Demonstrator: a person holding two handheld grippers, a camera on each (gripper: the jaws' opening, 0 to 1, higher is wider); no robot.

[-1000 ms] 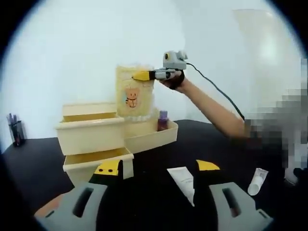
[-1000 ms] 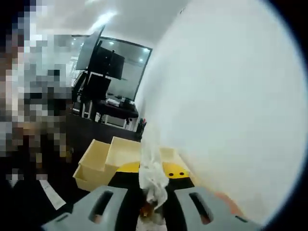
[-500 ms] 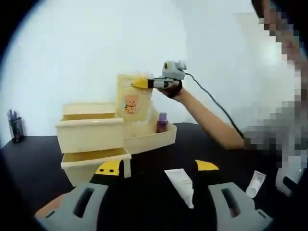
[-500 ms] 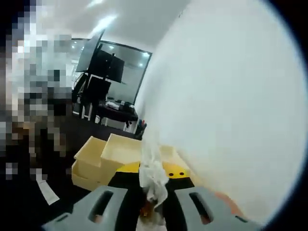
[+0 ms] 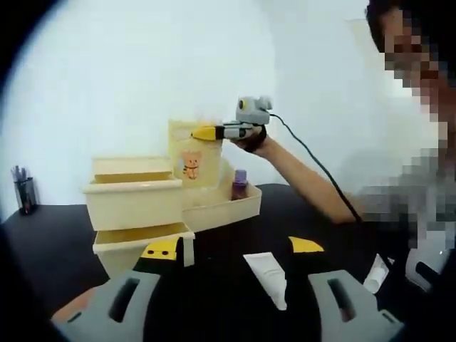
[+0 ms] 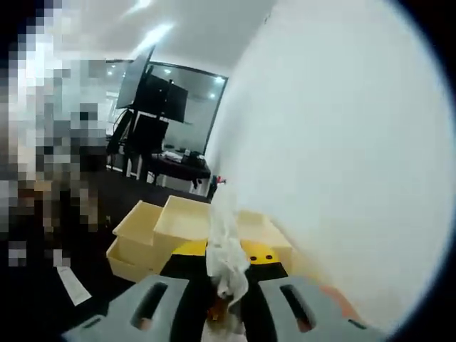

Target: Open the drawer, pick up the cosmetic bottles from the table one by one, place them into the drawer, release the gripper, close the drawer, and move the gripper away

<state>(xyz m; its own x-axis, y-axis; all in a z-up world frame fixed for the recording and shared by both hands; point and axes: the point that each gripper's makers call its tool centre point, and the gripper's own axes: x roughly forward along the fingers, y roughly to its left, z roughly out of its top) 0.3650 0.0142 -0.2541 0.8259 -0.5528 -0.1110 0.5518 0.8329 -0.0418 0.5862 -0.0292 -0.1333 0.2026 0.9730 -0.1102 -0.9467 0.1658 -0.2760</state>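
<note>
Right gripper [image 5: 205, 132]: your jaws pinch the cream pouch [image 5: 194, 157], raised above the organizer [image 5: 135, 199].
Left gripper [image 5: 231, 249]: spread, nothing held.
Tube [image 5: 268, 269]: on table [image 5: 64, 235], between your left jaws.
Drawer [image 5: 142, 239]: bottom one open.

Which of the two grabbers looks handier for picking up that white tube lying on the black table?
Left, probably. The left gripper hangs low and open, its jaws either side of the white tube. The right gripper is up high, shut on the yellow cloth bag.
</note>
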